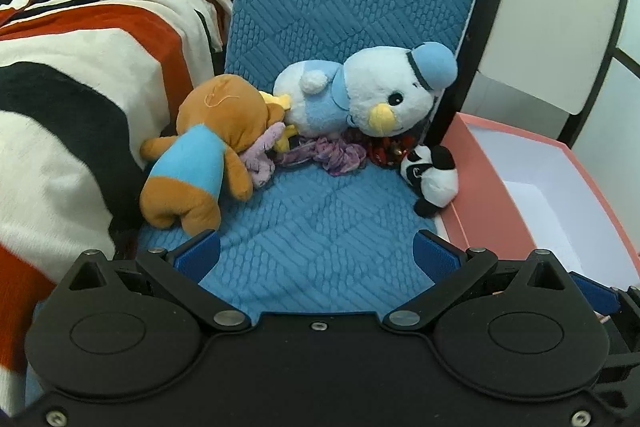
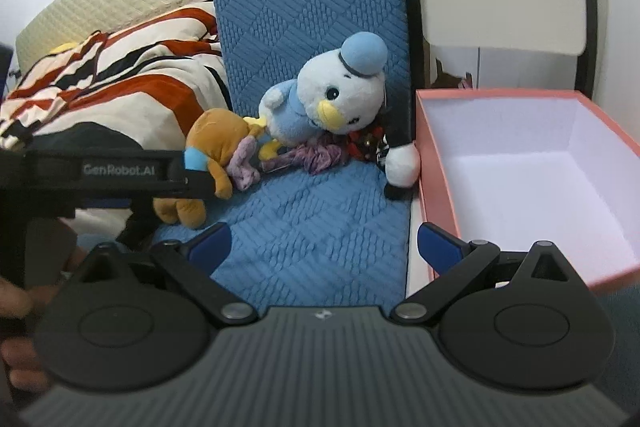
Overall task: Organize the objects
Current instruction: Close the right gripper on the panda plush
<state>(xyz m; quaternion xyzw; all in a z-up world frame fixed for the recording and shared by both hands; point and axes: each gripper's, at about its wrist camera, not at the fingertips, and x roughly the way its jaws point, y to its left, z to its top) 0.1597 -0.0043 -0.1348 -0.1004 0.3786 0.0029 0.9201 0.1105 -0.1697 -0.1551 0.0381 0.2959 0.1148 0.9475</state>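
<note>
Left tongs (image 1: 316, 253) spread wide, right tongs (image 2: 324, 247) spread wide, both empty

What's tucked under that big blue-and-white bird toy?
Under the bird toy lie a purple crumpled cloth and something red and dark; how far they extend beneath it is hidden.

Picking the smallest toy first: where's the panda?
In both views, the panda lies at the blue mat's right edge, against the pink box.

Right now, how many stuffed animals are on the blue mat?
3: a brown bear lying at left, a blue-hatted duck behind in the middle, a small panda against the pink box. Others may hide beneath.
</note>
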